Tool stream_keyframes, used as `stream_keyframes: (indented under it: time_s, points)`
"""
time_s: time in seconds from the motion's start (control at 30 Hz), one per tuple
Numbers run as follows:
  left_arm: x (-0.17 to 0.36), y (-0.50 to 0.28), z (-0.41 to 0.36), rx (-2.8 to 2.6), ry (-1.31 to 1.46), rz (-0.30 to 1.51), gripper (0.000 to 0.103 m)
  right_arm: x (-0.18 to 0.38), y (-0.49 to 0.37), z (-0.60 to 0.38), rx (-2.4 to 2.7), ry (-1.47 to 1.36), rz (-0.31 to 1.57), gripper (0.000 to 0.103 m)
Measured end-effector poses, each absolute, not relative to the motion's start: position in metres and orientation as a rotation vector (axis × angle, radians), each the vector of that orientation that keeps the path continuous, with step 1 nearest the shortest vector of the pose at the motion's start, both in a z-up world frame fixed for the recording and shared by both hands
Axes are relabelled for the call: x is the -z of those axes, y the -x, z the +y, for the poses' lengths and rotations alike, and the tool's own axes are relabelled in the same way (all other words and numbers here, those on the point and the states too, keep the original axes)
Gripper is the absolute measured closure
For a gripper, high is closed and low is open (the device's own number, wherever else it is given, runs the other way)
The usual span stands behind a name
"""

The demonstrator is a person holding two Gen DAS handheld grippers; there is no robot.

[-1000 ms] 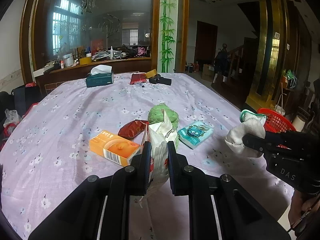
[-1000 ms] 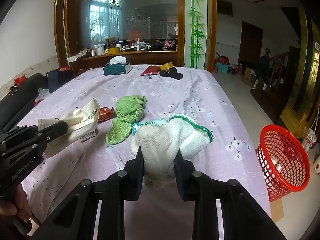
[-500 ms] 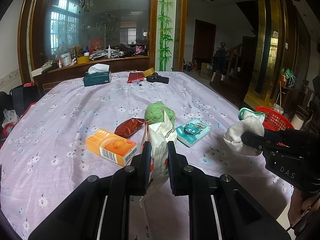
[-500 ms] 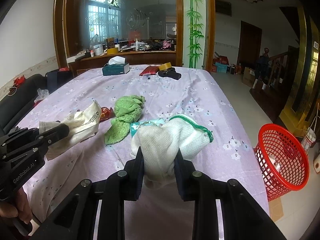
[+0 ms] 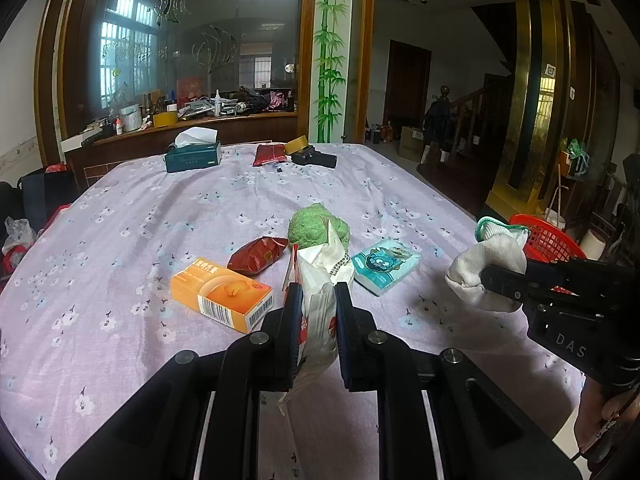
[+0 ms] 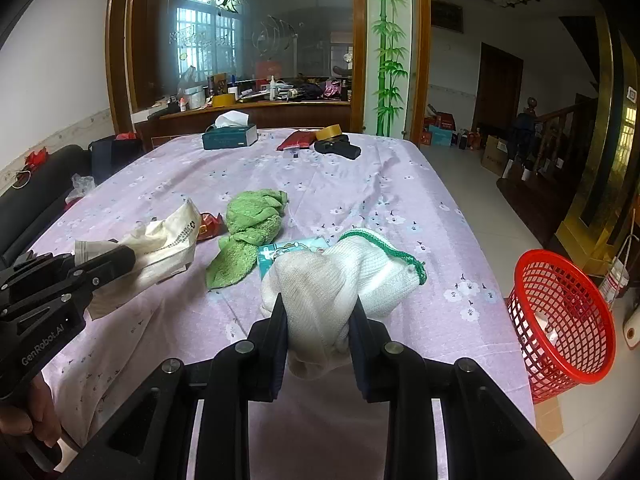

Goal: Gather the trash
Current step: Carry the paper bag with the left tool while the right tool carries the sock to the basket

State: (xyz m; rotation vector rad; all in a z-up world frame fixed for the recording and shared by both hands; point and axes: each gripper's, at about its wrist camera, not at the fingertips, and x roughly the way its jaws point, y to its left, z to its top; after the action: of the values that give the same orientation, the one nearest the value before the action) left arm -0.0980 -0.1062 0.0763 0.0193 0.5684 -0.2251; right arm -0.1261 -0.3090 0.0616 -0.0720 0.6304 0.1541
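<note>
**Kid:** What are the two black grabbers holding?

**Me:** The left gripper is squeezed tight on a crumpled white wrapper with small print on it. The wrapper is up off the table. The right gripper is closed on a white knit glove with a green edge, and the glove bulges out between the two fingers. It is lifted too.

**Kid:** Where does the trash go?

**Me:** There is a red basket on the floor, just past the right edge of the table. It leans over, with its mouth tipped toward the table.

**Kid:** What is lying on the table close by?

**Me:** On the purple flowery cloth, nearest the grabbers, there is an orange box with a barcode on its end. Just behind it is a shiny dark red wrapper. To the right lies a teal tissue packet with a cartoon face. Between those two, a bit further back, sits a green towel, all bunched up.

**Kid:** And way at the back?

**Me:** At the far end of the table is a dark green tissue box with a white tissue sticking up. Beside it are a flat red packet, a roll of yellow tape and a black thing I can't make out.
</note>
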Motion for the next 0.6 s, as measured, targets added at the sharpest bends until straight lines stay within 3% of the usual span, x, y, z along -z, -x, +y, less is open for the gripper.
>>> stream_keyframes:
  time_s: [0.6]
  points:
    - [-0.0758,0.0982,-0.1091,0.227,-0.019,0.569,0.088,-0.0595,0.1257,-0.3123,-0.152,0.072,0.637,0.073]
